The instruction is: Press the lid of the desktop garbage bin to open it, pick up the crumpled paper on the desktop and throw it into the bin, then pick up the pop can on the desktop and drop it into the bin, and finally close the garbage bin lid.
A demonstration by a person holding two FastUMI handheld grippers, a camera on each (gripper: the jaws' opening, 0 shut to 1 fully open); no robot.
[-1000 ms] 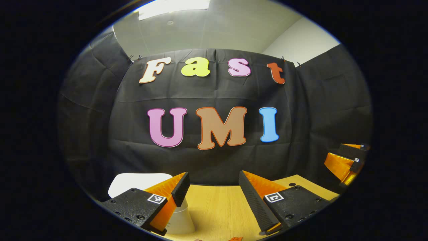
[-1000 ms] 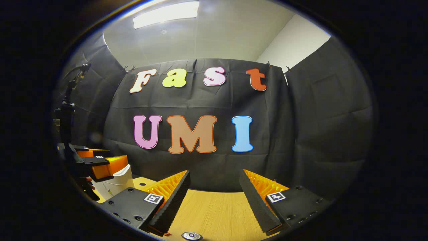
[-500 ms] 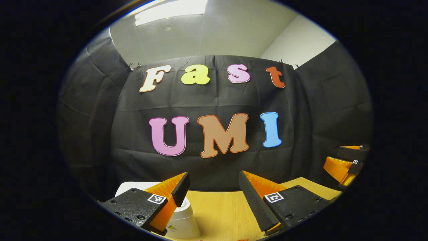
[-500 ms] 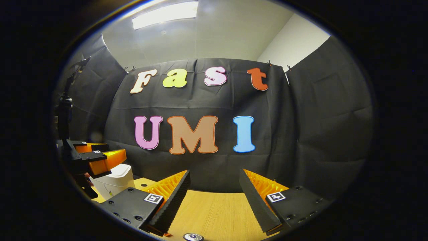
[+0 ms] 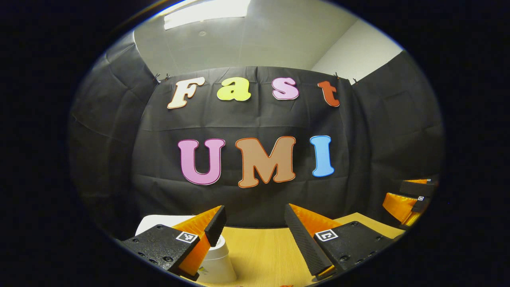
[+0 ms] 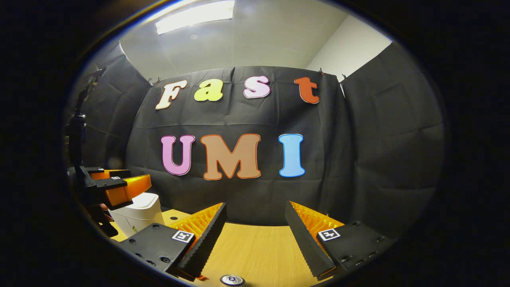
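Pop can [image 6: 232,280] upright on desk, top facing up

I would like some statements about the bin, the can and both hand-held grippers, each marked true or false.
1. The right hand-held gripper is open and holds nothing. True.
2. The garbage bin is black. False: it is white.
3. The pop can sits on the wooden desktop, below the right hand-held gripper. True.
4. The left hand-held gripper is shut on the pop can. False: it is open, beside the bin.
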